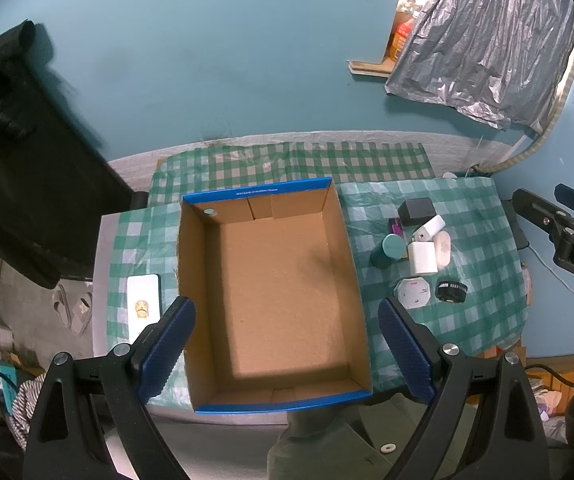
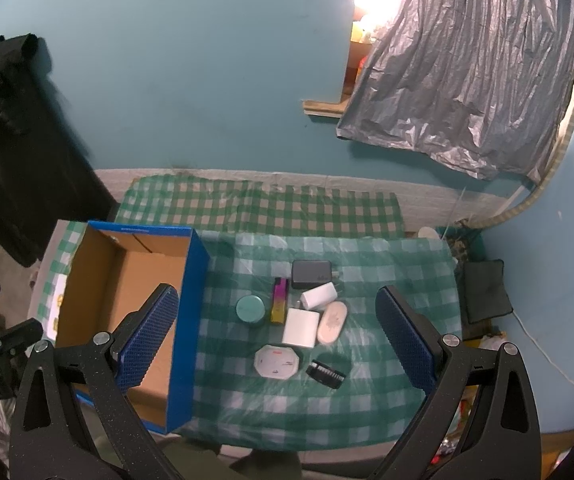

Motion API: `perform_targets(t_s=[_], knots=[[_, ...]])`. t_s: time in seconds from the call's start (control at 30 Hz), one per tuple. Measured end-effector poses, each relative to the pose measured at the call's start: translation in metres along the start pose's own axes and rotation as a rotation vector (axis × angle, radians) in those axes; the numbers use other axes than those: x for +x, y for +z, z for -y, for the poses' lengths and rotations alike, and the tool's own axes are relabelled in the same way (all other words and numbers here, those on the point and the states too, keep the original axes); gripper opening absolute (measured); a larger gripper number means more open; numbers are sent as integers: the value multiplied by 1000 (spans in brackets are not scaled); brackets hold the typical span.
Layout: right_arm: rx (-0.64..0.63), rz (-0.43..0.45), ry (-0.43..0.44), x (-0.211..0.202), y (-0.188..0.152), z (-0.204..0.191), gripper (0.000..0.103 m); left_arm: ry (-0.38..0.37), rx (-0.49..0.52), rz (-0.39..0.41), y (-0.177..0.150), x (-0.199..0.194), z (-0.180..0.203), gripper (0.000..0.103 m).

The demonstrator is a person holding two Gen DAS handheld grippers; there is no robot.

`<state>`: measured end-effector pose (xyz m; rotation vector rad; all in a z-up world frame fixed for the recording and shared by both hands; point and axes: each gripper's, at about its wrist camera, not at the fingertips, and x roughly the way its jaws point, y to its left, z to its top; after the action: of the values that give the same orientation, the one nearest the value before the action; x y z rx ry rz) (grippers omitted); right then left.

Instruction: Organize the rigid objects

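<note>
Both tongs, left (image 1: pixel 287 354) and right (image 2: pixel 277 338), spread wide, empty. White charger (image 2: pixel 300 327): light, stiff, smooth; grip across flat sides. Box (image 1: pixel 275 300) empty.

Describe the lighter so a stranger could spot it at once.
Right of the blue-edged cardboard box, small items cluster on the green checked tablecloth. The slim purple-and-yellow lighter lies between the round teal tin and the white chargers, the only multicoloured piece.
</note>
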<state>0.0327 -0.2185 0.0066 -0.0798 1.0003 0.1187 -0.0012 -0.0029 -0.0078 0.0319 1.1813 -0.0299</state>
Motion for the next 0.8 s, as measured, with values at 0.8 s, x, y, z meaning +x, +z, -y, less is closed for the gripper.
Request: perform_targets(t_s=[0.8], knots=[[-4, -18, 1, 0, -2, -3, 98, -1, 3, -5, -1, 0, 4, 94]])
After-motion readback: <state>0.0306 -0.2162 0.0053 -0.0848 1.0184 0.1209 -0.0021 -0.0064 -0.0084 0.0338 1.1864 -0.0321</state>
